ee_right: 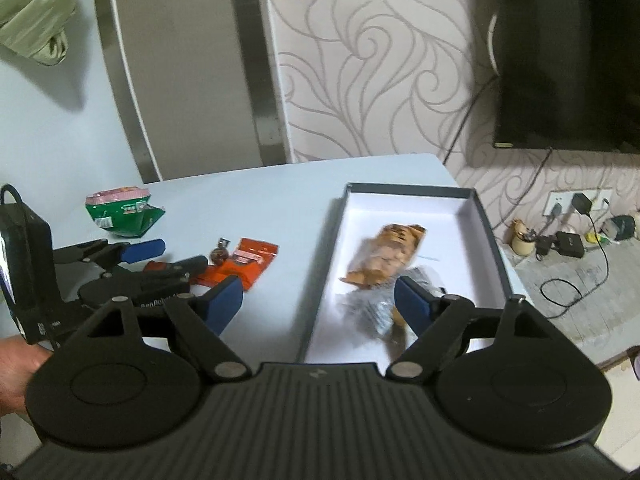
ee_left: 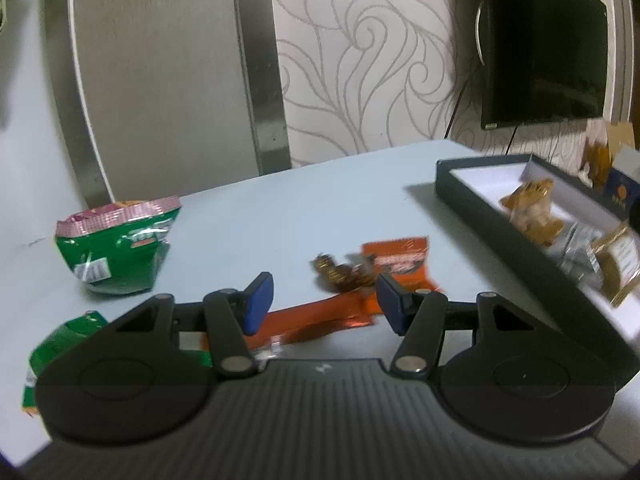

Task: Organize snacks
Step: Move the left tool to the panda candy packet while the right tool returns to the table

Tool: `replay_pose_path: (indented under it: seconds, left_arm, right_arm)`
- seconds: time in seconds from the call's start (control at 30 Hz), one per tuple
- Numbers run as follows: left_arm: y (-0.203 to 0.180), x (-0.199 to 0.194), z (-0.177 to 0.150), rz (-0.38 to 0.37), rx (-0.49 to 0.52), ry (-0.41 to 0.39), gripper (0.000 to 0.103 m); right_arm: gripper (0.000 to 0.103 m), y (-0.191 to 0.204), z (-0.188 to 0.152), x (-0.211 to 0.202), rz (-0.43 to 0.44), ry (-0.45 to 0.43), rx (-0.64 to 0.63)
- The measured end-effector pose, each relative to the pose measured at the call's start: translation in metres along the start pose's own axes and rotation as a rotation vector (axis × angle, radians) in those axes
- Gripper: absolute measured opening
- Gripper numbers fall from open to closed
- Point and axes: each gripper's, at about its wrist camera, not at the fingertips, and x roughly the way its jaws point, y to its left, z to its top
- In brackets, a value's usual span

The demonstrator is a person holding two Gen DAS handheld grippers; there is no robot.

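Right wrist view: box (ee_right: pixel 486 232) on desk (ee_right: pixel 280 184) holds sorted snacks; right tongs (ee_right: pixel 318 300) wide, empty (likely just released). Left tongs (ee_left: pixel 324 300) wide above orange packet (ee_left: pixel 400 260), loose.

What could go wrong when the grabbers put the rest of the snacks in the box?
The small brown candy lies right against the orange packet, so the open left gripper might pinch both or push the candy away. The box sits near the table edge, so a bump from the open right gripper could slide it toward the drop. The green bag looks puffy and could slip.
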Motion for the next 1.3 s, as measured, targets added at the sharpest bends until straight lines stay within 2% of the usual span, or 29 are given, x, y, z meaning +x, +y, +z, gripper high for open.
replay_pose_path:
  seconds: [0.1,0.23,0.3,0.4,0.5,0.63,0.73,0.83,1.03,1.07,1.3]
  left_arm:
    - [0.02,0.0,-0.005,0.013,0.028,0.006,0.059]
    - [0.062,0.009,-0.013,0.048,-0.002,0.062,0.059]
    - [0.077,0.01,-0.017,0.062,0.017,0.071,0.059]
    - [0.092,0.003,-0.016,0.033,0.023,0.064,0.059]
    - [0.086,-0.012,-0.016,-0.039,0.03,0.047,0.059]
    - [0.059,-0.018,-0.021,-0.155,0.096,0.047,0.06]
    - [0.048,-0.01,-0.024,-0.174,0.127,0.06,0.061]
    - [0.049,0.004,-0.023,-0.175,0.125,0.086,0.058]
    - [0.046,-0.001,-0.029,-0.283,0.12,0.126,0.054]
    - [0.044,-0.004,-0.031,-0.29,0.119,0.125,0.05]
    - [0.044,0.004,-0.026,-0.234,0.105,0.121,0.049]
  right_arm:
    - [0.086,0.013,0.004,0.009,0.005,0.013,0.011]
    - [0.086,0.033,0.008,0.017,0.01,0.025,0.012]
    - [0.086,0.042,0.009,0.021,0.013,0.023,0.038]
    - [0.086,0.056,0.007,0.03,0.017,0.042,0.052]
    - [0.086,0.068,0.005,0.035,0.023,0.057,0.062]
    - [0.086,0.079,0.002,0.041,0.023,0.065,0.079]
    - [0.086,0.084,0.001,0.041,0.012,0.065,0.078]
    - [0.086,0.088,0.0,0.04,0.0,0.066,0.079]
    - [0.086,0.089,-0.005,0.038,-0.009,0.084,0.084]
    - [0.086,0.088,-0.005,0.037,-0.012,0.081,0.088]
    - [0.086,0.091,-0.008,0.041,0.001,0.101,0.086]
